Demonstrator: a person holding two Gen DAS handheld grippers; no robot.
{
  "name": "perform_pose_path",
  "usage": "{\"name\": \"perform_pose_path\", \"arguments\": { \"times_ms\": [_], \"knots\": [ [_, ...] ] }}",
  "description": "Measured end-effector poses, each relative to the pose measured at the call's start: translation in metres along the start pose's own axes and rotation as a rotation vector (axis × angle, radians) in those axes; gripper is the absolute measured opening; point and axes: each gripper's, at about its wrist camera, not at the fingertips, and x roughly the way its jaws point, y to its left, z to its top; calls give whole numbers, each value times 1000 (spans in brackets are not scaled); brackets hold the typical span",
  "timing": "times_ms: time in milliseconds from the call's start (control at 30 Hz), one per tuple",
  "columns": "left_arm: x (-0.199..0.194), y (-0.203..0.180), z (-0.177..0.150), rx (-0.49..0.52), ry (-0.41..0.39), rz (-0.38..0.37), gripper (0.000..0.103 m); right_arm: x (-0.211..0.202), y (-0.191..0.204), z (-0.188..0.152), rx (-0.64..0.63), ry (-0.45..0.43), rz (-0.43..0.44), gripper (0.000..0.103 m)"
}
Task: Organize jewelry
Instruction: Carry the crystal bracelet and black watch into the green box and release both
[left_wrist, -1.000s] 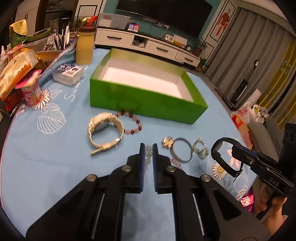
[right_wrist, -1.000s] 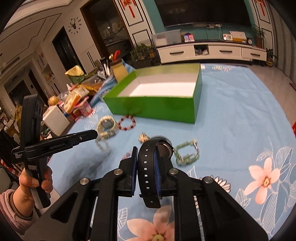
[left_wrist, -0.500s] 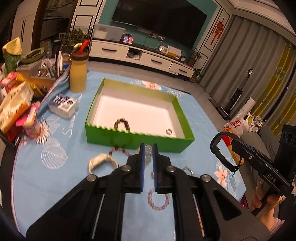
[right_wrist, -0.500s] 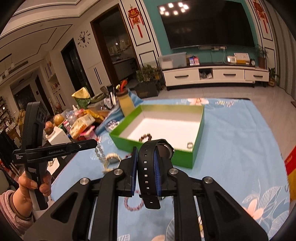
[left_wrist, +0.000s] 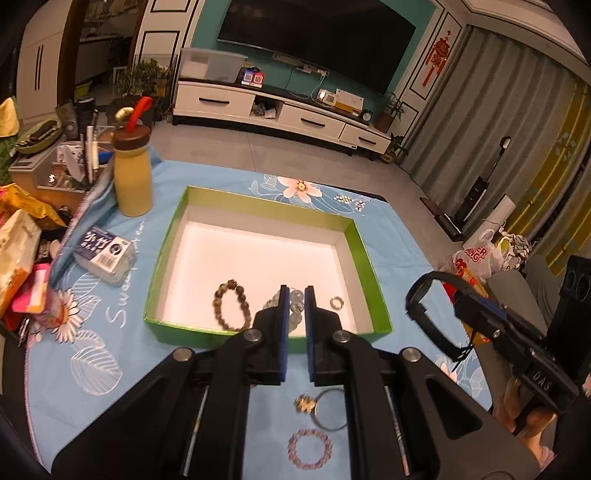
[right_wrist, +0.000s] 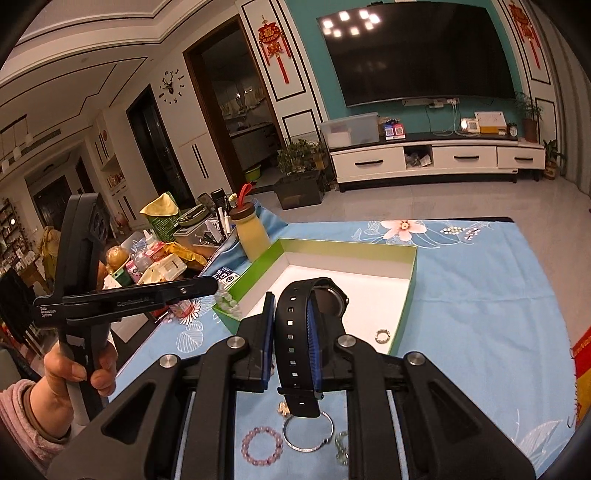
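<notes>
Right gripper (right_wrist: 290, 325) clamped on black watch (right_wrist: 301, 332), above green box (left_wrist: 369, 295). Left gripper (left_wrist: 295, 314) clenched on pale bead bracelet (right_wrist: 229, 302), over box's near edge.

— What stood beside the blue floral cloth (left_wrist: 388, 236)?
— A yellow bottle (left_wrist: 132, 173) with a brown lid; near it lay a small printed packet (left_wrist: 105, 255); a dark television (right_wrist: 421, 51) hung behind.

- The left gripper (left_wrist: 294, 295) is rising from the tablecloth (left_wrist: 129, 332) to above the green box (left_wrist: 369, 295), carrying a pale bead bracelet (left_wrist: 291, 301).
- The right gripper (right_wrist: 290, 306) is lifting the black watch (right_wrist: 295, 332) toward the box too.
</notes>
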Motion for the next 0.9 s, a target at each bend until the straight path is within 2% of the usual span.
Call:
{"name": "perform_pose_path", "arguments": {
  "times_ms": [167, 333, 533, 767, 833, 867, 900],
  "knots": [
    [31, -1, 13, -17, 34, -2, 7, 24, -16, 8, 52, 29, 22, 16],
    [67, -3, 20, -22, 73, 9, 7, 46, -27, 15, 67, 53, 5, 16],
    [106, 3, 21, -38, 127, 28, 7, 78, -40, 12, 65, 106, -34, 16],
    [142, 11, 25, -51, 168, 83, 8, 119, -47, 11, 8, 158, -112, 17],
    [145, 13, 26, -56, 169, 93, 13, 129, -49, 11, 1, 178, -124, 18],
    [145, 14, 26, -56, 167, 93, 25, 133, -50, 11, 3, 187, -133, 24],
    [143, 13, 27, -54, 161, 99, 43, 134, -51, 11, 1, 186, -137, 28]
  ]
}}
